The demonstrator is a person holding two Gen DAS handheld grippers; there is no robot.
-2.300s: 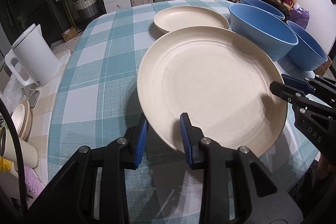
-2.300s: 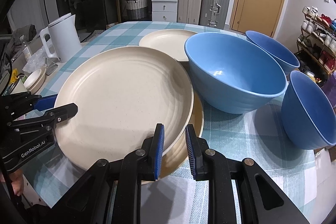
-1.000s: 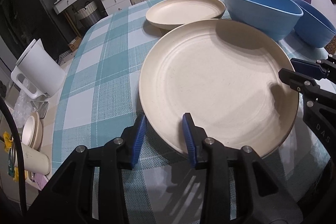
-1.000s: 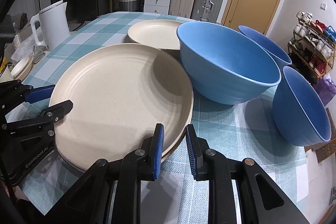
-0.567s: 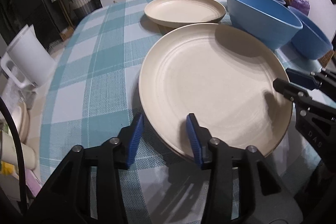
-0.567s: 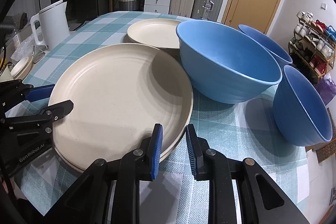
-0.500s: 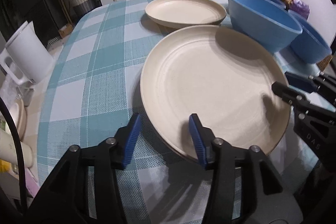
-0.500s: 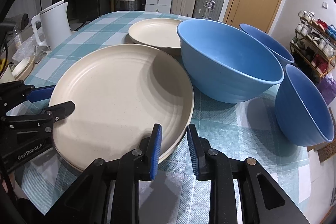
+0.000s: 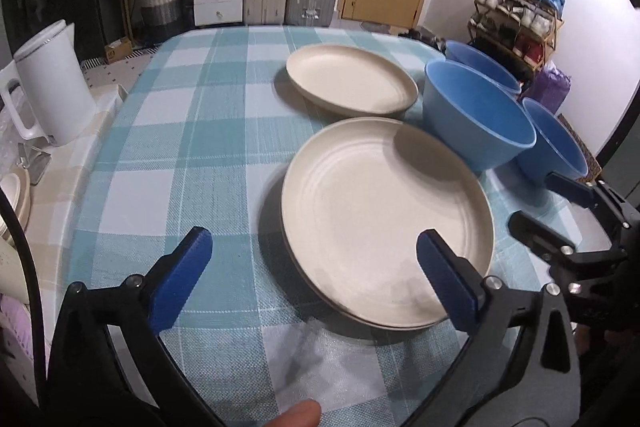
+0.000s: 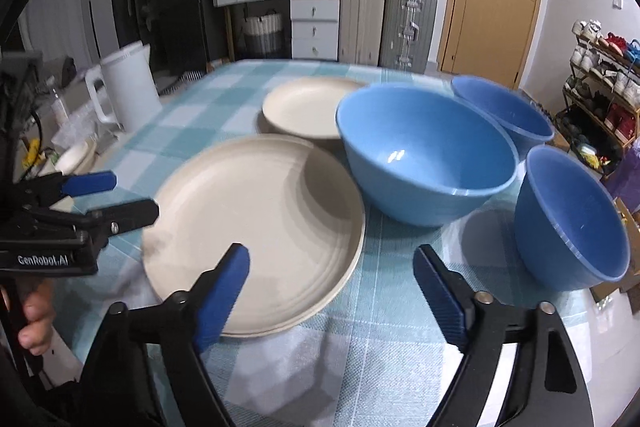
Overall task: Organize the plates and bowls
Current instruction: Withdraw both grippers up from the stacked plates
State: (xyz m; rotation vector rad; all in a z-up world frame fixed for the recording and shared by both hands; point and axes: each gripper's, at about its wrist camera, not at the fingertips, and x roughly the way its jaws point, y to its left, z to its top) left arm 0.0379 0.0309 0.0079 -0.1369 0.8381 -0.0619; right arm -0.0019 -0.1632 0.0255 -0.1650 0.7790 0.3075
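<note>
Two cream plates lie stacked (image 9: 384,219) (image 10: 256,227) on the checked tablecloth near its front edge. A third cream plate (image 9: 350,79) (image 10: 304,107) lies behind them. Three blue bowls stand to the right: a large one (image 9: 476,115) (image 10: 424,151), one behind it (image 10: 500,111), and one nearest the table edge (image 9: 554,143) (image 10: 572,215). My left gripper (image 9: 316,279) is open and empty, pulled back from the stack. My right gripper (image 10: 332,291) is open and empty, in front of the stack's right rim. Each gripper shows in the other's view.
A white kettle (image 9: 48,95) (image 10: 124,91) stands on a side surface at the left with small dishes (image 10: 76,155). Suitcases, drawers and a door are behind the table (image 9: 176,131). A shoe rack (image 9: 520,11) stands at the right.
Both grippers let go of the top plate, opened wide and drew back. The plate now rests on the lower plate.
</note>
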